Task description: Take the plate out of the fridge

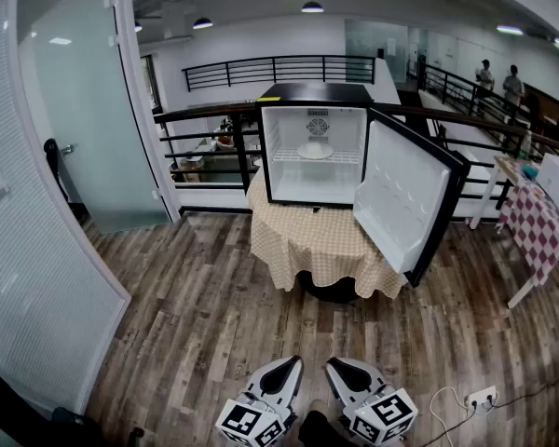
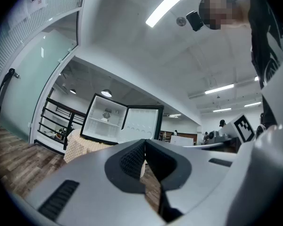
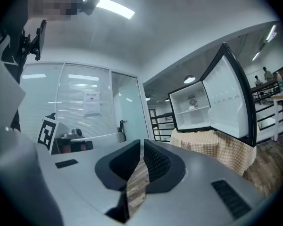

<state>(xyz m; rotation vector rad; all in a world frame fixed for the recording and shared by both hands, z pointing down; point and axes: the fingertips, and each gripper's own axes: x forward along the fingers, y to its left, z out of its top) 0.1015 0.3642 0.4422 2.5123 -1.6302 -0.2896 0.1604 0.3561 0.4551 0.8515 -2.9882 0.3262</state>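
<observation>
A small black fridge (image 1: 315,93) stands on a table under a checked cloth (image 1: 317,240), its door (image 1: 405,198) swung open to the right. A white plate (image 1: 315,152) lies on the wire shelf inside; it shows small in the left gripper view as the plate (image 2: 105,119) and in the right gripper view as the plate (image 3: 193,107). Both grippers hang low at the bottom of the head view, far from the fridge. My left gripper (image 1: 287,369) is shut and empty. My right gripper (image 1: 339,369) is shut and empty too.
A frosted glass door (image 1: 84,110) and partition are at the left. Black railing (image 1: 205,142) runs behind the fridge. A table with a red checked cloth (image 1: 540,226) stands at the right. A power strip (image 1: 480,399) lies on the wood floor. People stand far back right.
</observation>
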